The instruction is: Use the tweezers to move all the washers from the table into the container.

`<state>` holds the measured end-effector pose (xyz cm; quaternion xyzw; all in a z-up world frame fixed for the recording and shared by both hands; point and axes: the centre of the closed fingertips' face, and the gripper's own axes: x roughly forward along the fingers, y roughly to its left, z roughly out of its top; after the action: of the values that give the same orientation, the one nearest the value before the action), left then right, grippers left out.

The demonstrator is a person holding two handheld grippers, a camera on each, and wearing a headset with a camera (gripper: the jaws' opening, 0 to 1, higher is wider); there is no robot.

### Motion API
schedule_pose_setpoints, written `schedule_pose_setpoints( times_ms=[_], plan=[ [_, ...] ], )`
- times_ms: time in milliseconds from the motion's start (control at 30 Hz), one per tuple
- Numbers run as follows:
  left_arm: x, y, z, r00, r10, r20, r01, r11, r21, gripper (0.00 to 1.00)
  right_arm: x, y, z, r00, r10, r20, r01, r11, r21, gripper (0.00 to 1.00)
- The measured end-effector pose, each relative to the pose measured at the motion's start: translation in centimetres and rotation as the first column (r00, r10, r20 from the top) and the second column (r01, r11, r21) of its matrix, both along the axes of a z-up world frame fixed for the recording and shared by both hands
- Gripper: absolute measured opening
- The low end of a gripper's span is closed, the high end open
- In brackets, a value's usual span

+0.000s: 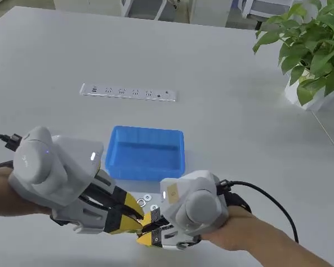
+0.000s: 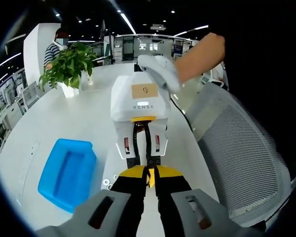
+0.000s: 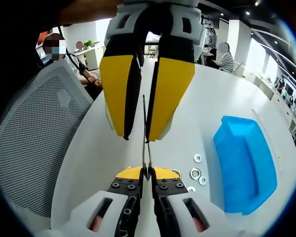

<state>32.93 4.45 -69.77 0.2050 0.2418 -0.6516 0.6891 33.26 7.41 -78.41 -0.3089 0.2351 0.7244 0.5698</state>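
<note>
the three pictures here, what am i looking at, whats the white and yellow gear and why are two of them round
A person holds a tool in each hand; its yellow jaws work like tongs. The head view comes from a headset camera, each round view from a camera on one tool. On the white table: a blue container, loose washers, a power strip, a plant. The right tongs are shut on thin tweezers; the left tongs sit around their far end, grip unclear.
</note>
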Motion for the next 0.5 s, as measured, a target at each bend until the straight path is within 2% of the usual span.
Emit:
schedule_pose_setpoints(
  times_ms=[333, 500],
  plan=[
    [0.49, 0.36, -0.85, 1.0, 0.019, 0.007, -0.019, 1.0, 0.018, 0.07, 0.02, -0.2, -0.03, 1.0, -0.007, -0.005, 0.007, 1.0, 0.007, 0.08],
    [0.67, 0.34, -0.81, 1.0, 0.024, 0.016, -0.025, 1.0, 0.011, 0.06, 0.07, -0.21, -0.04, 1.0, -0.009, -0.006, 0.009, 1.0, 0.007, 0.09]
  ],
)
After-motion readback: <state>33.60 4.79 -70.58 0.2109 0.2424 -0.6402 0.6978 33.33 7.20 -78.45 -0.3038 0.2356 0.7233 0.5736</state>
